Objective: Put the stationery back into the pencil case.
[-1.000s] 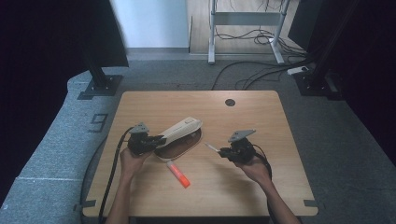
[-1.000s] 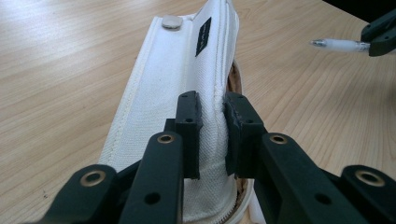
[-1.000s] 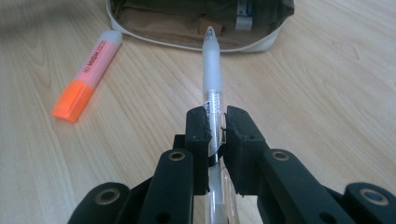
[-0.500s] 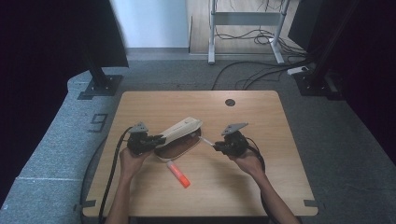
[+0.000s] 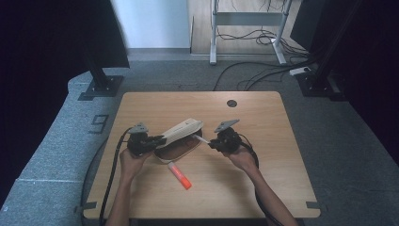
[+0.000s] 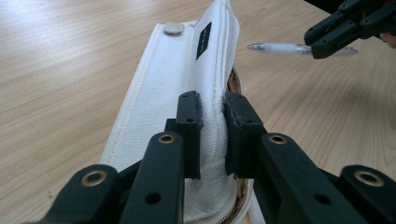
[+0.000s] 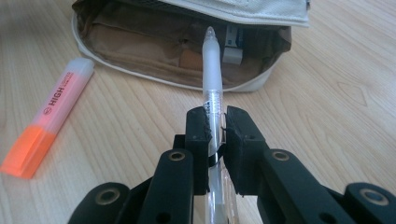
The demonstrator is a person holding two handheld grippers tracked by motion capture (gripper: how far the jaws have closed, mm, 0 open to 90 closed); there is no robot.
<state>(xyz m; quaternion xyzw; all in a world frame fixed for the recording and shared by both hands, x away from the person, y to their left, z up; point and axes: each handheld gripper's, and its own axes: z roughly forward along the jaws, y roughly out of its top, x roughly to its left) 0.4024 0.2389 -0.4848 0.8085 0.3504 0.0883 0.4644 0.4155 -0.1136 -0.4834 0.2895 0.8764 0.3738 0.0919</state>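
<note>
We've got a light wooden table [image 5: 263, 188] taking up the lower middle of the high view, and the biggest thing on it is our cream-white fabric pencil pouch [image 5: 181, 134], sitting left of centre. Its zipped flap is lifted, so the brown lining shows underneath. The left gripper [image 5: 157, 140] has its jaws pinched tight on the edge of that flap, holding it up.

In the left gripper view the pouch [image 6: 163, 98] runs up the middle of the frame as a long white canvas strip with a stitched seam, a small black label and a round metal snap near the top. You can't make out any of that from above.

Next down in size: an orange highlighter with a clear frosted cap [image 5: 179, 175] lies flat on the table, just below the pouch in the high view and apart from it. In the right gripper view the highlighter [image 7: 46, 126] is at the left edge, with "HIGH" printed on the barrel.

Smallest is the slim white translucent pen [image 7: 211, 70]. The right gripper [image 7: 215, 123] is clamped on its barrel, with the tip pointing into the pouch's open mouth [image 7: 177, 51], where we can see brown pockets and a small white item inside. From above, the pen [image 5: 201, 139] is just a thin sliver at the pouch's right end.
</note>
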